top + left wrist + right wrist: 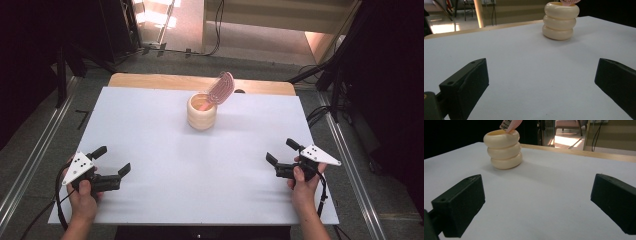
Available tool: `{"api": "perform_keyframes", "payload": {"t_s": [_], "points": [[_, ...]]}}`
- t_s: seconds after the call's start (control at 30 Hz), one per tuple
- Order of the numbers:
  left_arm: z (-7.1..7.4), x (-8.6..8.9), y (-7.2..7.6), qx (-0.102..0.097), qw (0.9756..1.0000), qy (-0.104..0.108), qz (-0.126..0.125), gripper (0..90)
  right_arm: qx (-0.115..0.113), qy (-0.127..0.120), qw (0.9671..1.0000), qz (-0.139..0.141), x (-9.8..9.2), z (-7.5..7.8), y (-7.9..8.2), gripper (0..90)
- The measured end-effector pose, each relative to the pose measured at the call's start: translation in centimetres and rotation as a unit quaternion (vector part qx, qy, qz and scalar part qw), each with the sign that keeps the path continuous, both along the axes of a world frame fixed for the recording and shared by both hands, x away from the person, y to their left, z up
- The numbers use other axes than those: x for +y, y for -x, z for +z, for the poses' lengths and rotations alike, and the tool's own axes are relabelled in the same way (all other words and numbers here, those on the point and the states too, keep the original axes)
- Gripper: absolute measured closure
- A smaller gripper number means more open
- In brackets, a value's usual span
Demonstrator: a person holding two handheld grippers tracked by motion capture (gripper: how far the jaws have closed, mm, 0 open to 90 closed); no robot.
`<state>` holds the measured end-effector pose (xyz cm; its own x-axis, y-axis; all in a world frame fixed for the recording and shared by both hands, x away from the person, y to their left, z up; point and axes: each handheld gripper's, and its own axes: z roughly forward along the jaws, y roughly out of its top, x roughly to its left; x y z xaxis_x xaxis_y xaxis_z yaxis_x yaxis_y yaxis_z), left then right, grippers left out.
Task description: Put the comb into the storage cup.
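Observation:
A cream ribbed cup [201, 112] stands upright at the back middle of the white table [150, 130]. A pink hairbrush [221, 88] leans out of it to the right, head up. The cup [560, 21] sits far ahead of my left gripper [541, 85], whose jaws are wide apart over bare table. In the right gripper view the cup [503, 148] and the brush [509, 124] lie ahead to the left, and my right gripper [536, 205] is open with nothing in it. Seen from above, the left gripper [112, 161] rests near the front left and the right gripper [283, 152] near the front right.
A wooden tabletop edge [150, 81] shows behind the white sheet. Metal rails [35, 160] run along both sides on the floor, with cables [315, 116] and stand legs at the back. Open white surface lies between the grippers and the cup.

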<state>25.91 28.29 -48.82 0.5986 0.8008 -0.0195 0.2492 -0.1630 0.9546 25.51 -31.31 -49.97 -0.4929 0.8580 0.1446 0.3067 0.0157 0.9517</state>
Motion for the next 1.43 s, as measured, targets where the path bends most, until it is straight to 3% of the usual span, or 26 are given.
{"api": "perform_keyframes", "payload": {"t_s": [0.63,1.07,1.43], "points": [[0.0,0.0,0.1,0.0,1.0,-0.001,0.001,0.0,0.0,0.007,1.0,-0.006,-1.2,-0.4,2.0,0.0],[0.0,0.0,0.1,-0.001,1.0,-0.002,0.001,0.0,0.003,0.015,0.9997,-0.019,-3.2,-0.8,3.9,0.0],[0.0,-0.1,-0.2,-0.001,1.0,-0.002,0.003,0.0,0.006,0.002,0.9993,-0.037,-4.5,-1.2,4.9,0.0]]}}
